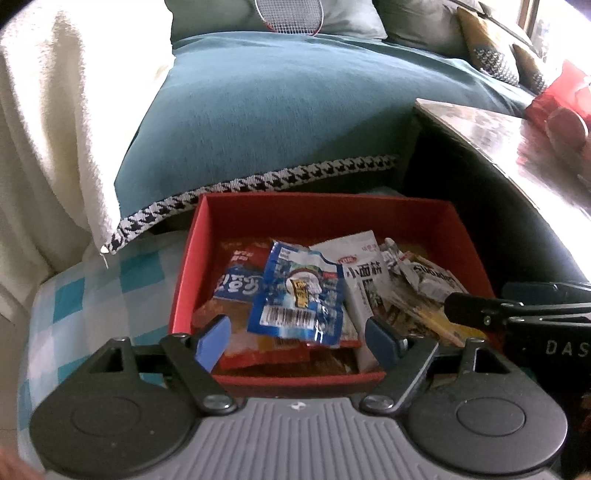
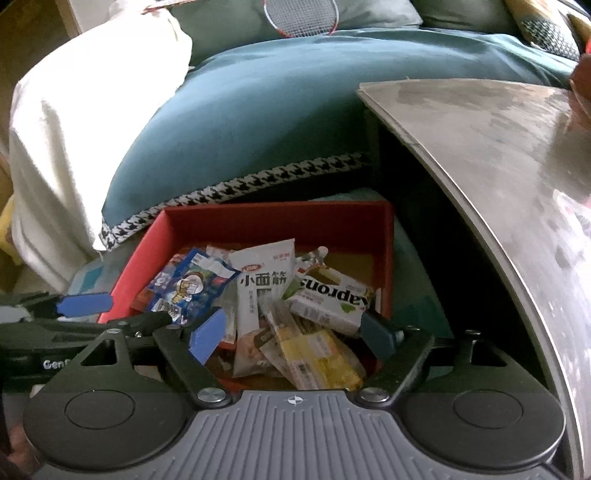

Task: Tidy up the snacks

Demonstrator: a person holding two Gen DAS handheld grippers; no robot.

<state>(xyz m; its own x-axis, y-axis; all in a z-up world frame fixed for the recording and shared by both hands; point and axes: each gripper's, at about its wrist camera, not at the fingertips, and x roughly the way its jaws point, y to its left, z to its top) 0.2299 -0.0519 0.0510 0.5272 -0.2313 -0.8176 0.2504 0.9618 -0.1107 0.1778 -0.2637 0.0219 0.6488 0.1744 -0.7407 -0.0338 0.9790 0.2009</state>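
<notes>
A red cardboard box (image 1: 325, 214) (image 2: 277, 221) holds several snack packets. A blue packet (image 1: 299, 295) (image 2: 192, 284) lies on top at its left. Beside it lies a white packet (image 1: 364, 273) (image 2: 264, 284) with black characters, then a white-and-green carton (image 2: 332, 299) and a yellow packet (image 2: 321, 362). My left gripper (image 1: 298, 339) hovers open over the box's near edge; the blue packet lies below its pads, untouched. My right gripper (image 2: 291, 332) is open above the yellow and white packets and grips nothing. The left gripper's blue pad (image 2: 85, 304) shows at the box's left side.
The box rests on a blue-and-white checked cloth (image 1: 92, 288) in front of a teal sofa cushion (image 1: 277, 110). A white blanket (image 1: 48, 129) hangs at the left. A shiny table top (image 2: 498, 147) juts over on the right, with something red (image 1: 557, 96) on it. A racket (image 1: 288, 14) lies on the sofa.
</notes>
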